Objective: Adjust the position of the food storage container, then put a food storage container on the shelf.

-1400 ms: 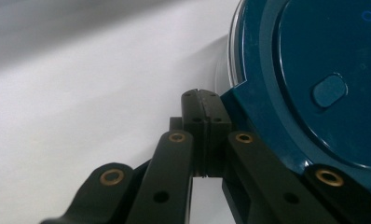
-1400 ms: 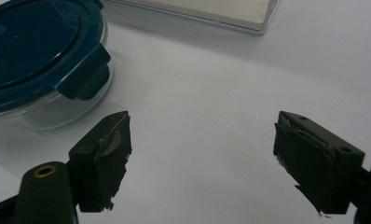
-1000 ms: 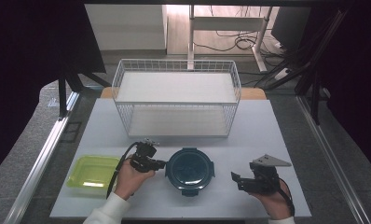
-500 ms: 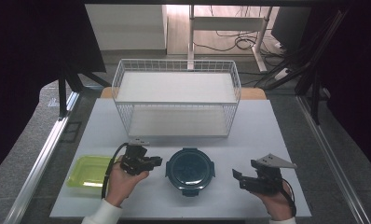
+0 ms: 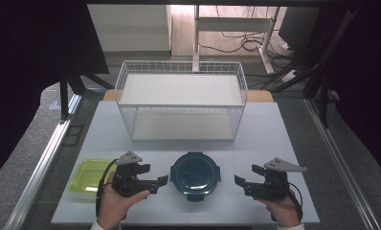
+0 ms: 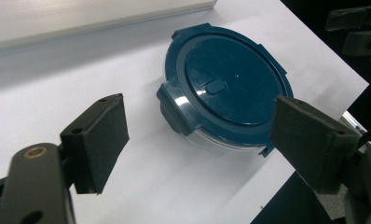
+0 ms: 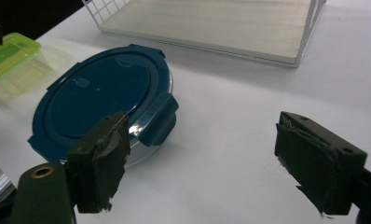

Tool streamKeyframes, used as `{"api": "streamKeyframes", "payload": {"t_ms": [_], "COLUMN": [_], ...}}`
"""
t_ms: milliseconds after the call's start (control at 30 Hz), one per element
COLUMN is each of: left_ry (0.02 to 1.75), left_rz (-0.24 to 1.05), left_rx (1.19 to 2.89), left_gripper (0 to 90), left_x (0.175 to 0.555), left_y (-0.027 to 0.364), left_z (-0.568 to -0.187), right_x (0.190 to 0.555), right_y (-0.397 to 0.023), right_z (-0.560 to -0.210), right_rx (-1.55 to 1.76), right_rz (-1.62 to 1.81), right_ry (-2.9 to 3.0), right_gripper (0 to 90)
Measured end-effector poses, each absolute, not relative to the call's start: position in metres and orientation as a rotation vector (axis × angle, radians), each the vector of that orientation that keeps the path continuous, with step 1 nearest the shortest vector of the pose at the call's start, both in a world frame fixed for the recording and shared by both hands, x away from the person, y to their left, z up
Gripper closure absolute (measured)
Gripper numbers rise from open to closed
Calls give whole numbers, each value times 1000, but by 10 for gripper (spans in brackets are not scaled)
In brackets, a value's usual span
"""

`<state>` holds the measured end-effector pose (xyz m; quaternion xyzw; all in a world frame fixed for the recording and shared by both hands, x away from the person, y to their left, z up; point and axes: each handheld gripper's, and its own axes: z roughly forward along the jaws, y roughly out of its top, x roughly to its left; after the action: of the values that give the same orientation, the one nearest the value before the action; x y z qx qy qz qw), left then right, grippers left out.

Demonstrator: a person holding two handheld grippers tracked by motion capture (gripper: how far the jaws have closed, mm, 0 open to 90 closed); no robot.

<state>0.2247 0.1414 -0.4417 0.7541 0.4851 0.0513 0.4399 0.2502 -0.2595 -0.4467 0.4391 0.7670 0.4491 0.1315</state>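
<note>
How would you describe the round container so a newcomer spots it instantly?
Start at the white wire basket on the table. In front of it, near the table's front edge, sits the round container. Its dark blue clip-on lid sets it apart from the flat, yellow-green box to its left.

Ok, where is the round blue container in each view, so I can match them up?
High view: round blue container at bottom centre, between the grippers.
Left gripper view: container upper centre, beyond the jaws.
Right gripper view: container at left.
Shared landmark: white wire basket behind it.

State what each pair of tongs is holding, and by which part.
Nothing is held. The left tongs, whose jaws have just been opening, and the right tongs both stand open on either side of the round blue container, touching nothing.
</note>
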Motion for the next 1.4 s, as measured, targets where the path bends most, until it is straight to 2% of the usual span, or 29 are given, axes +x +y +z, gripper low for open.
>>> {"api": "streamKeyframes", "payload": {"t_ms": [167, 700, 1167, 1400], "left_ry": [1196, 1212, 1213, 1235], "left_rz": [74, 41, -2, -101], "left_rx": [1858, 1817, 1800, 1764], "left_gripper": [173, 138, 97, 77], "left_x": [228, 231, 243, 259], "left_y": [139, 140, 120, 121], "left_z": [-446, -450, -458, -468], "right_x": [250, 250, 253, 261], "right_y": [-260, -257, -245, -231], "right_z": [-445, -443, -439, -440], "right_rx": [1271, 1265, 1283, 1323], "right_rz": [1316, 1385, 1455, 1457], "right_ry": [2226, 2256, 2313, 2351], "right_gripper": [178, 177, 167, 162]}}
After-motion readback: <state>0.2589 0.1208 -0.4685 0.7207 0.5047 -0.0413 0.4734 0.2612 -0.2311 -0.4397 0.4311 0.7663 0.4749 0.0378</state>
